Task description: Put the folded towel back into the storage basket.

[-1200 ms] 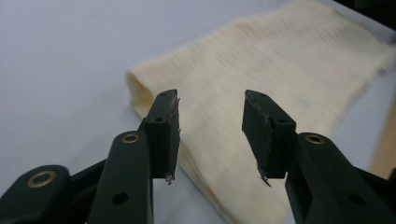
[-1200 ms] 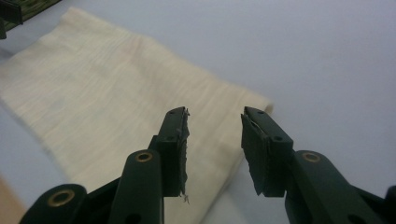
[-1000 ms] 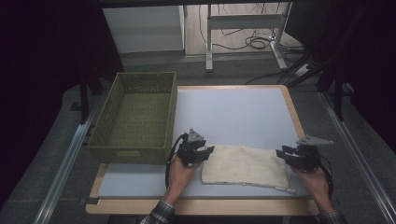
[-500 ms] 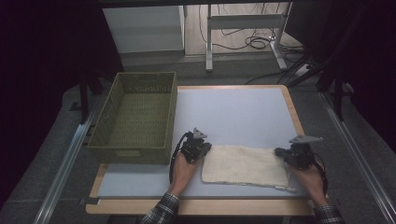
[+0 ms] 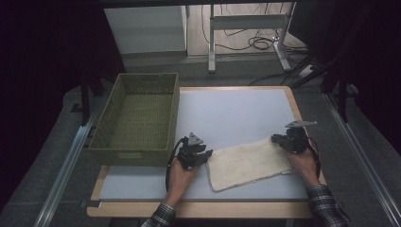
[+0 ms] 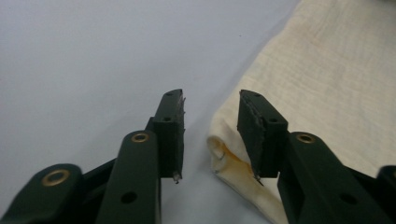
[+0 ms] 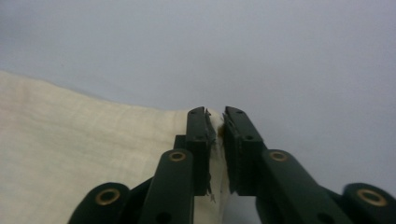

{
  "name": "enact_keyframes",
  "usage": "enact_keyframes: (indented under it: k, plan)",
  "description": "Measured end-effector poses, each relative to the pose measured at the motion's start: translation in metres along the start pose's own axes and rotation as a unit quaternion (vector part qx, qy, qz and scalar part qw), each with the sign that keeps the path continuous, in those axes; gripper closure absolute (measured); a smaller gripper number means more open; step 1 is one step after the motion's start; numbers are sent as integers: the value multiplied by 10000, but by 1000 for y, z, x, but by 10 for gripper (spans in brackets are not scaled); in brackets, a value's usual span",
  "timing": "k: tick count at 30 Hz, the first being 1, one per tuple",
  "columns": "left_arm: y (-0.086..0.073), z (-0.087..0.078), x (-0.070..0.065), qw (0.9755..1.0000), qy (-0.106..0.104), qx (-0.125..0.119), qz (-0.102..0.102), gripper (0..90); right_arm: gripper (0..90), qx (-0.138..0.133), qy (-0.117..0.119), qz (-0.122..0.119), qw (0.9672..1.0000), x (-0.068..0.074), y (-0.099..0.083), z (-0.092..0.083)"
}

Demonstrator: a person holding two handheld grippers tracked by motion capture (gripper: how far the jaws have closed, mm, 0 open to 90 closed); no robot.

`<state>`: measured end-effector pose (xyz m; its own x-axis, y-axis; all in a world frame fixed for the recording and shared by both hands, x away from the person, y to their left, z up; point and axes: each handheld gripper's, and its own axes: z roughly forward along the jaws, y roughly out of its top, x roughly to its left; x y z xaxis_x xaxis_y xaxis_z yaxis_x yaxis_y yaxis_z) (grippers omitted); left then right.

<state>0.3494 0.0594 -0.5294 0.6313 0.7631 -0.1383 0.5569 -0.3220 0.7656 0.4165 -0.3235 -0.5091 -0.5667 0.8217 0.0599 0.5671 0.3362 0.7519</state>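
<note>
While right gripper [image 7: 215, 126]: jaws clenched on 1 cloth [image 5: 248, 163] corner; thin pinch may slip.
Left gripper [image 6: 210, 116]: jaws released, just opening beside the cloth; it could drag on the counter [image 5: 227, 113].

An empty olive-green woven basket [image 5: 137, 120] sits on the left side of a pale mat [image 5: 236, 113] covering a wood-edged table [image 5: 295, 101]. Beyond the table's far edge, black cables [image 5: 257, 42] lie on the floor between white metal frame legs [image 5: 279, 35].
</note>
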Motion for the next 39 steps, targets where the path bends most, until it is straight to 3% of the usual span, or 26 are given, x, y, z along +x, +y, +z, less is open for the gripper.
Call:
enact_keyframes:
  k: [5, 7, 9, 17, 24, 28, 39]
  plan:
    - [-5, 13, 2, 9995, 214, 162, 151, 529, 693, -50, -56, 104, 9999, -1, -6, -16]
    - [-5, 13, 4, 9997, 180, 142, 64, 509, 665, -101, 11, 142, 9998, -1, -9, -24]
    - [-4, 13, 5, 9995, 162, 196, 188, 495, 626, -91, 66, 105, 9999, 2, -13, -31]
    - [-5, 14, 4, 9992, 205, 195, 275, 486, 509, 13, 242, -38, 9997, 21, -31, -46]
    - [-5, 14, 5, 9996, 143, 177, 176, 485, 453, 145, 510, -265, 9982, 56, -38, -45]
    - [-6, 14, 6, 9997, 121, 166, 153, 484, 445, 210, 766, -544, 9954, 83, -38, -40]
    - [-6, 14, 6, 9996, 124, 170, 165, 483, 472, 311, 1513, -1123, 9816, 156, -32, -25]
